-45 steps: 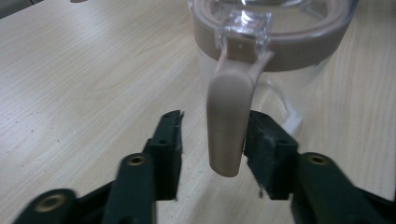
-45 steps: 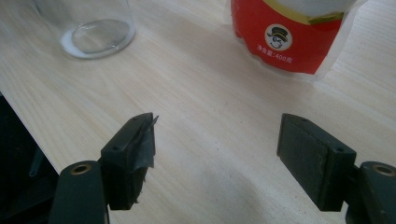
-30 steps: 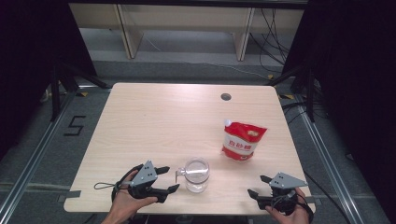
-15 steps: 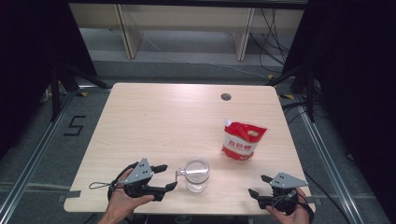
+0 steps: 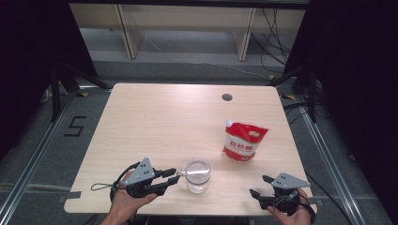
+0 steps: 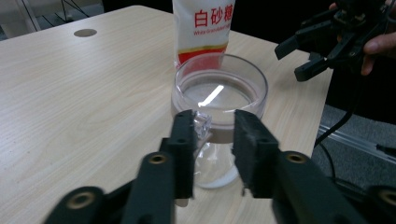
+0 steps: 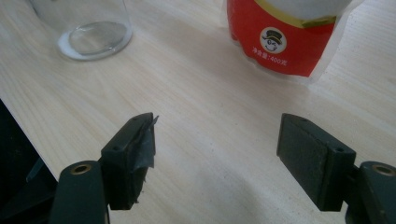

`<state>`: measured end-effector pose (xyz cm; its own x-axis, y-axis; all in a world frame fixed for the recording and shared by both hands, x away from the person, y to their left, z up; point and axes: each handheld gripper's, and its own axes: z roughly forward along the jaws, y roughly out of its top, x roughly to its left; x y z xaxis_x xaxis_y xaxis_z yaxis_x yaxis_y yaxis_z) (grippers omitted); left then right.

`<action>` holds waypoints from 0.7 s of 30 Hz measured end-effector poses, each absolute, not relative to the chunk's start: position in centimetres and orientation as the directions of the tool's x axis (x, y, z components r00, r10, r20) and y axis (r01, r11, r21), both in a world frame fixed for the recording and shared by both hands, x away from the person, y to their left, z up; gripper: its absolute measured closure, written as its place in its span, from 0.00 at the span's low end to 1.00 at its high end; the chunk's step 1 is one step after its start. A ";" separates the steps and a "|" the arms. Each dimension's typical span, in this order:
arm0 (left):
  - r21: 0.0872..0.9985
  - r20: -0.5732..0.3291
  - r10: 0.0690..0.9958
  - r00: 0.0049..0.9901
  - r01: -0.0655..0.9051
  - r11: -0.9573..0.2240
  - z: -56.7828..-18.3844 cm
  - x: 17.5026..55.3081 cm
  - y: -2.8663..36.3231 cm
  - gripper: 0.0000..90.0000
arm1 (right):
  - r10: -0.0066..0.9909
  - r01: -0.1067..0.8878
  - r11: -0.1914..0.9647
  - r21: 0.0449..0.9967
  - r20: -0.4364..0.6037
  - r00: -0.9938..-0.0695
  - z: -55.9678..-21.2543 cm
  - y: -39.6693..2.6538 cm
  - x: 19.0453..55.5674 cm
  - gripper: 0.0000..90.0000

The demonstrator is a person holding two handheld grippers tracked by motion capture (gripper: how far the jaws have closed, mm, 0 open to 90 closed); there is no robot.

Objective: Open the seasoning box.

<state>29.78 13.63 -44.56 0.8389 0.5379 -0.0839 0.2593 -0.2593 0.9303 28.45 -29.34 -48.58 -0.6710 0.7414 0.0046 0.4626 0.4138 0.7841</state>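
Left gripper view showed your left claw (image 6: 212,140) had just been closing, its jaws narrowed around the glass mug (image 6: 219,100)'s handle; whether they pinched it, I couldn't tell. A lift looked next. Your right claw (image 7: 217,149) hung wide apart over the surface (image 5: 164,122), sugar pouch (image 5: 244,140) beyond.

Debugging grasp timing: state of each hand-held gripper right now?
Left hand-held gripper: jaws have just been closing, now around the glass mug's handle; contact cannot be told.
Right hand-held gripper: open, holding nothing.
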 end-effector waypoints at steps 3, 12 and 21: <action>0.934 -0.080 0.549 0.832 0.255 -0.249 -44.1 30.0 13.7 0.92 | 0.721 0.465 0.426 0.776 0.020 -0.693 -48.5 -29.4 28.5 0.32; 0.931 -0.043 0.559 0.828 0.236 -0.277 -44.1 30.7 12.4 0.99 | 0.734 0.451 0.420 0.787 -0.002 -0.680 -48.4 -29.1 28.3 0.33; 0.922 -0.051 0.565 0.824 0.255 -0.290 -44.9 31.5 12.2 0.99 | 0.730 0.433 0.422 0.797 -0.015 -0.684 -48.0 -28.9 28.1 0.36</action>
<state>31.54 12.22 -44.95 0.8238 0.5647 -0.0508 0.2553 -0.2896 0.9225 28.10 -28.93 -48.04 -0.6837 0.7296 -0.0152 0.4328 0.4221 0.7966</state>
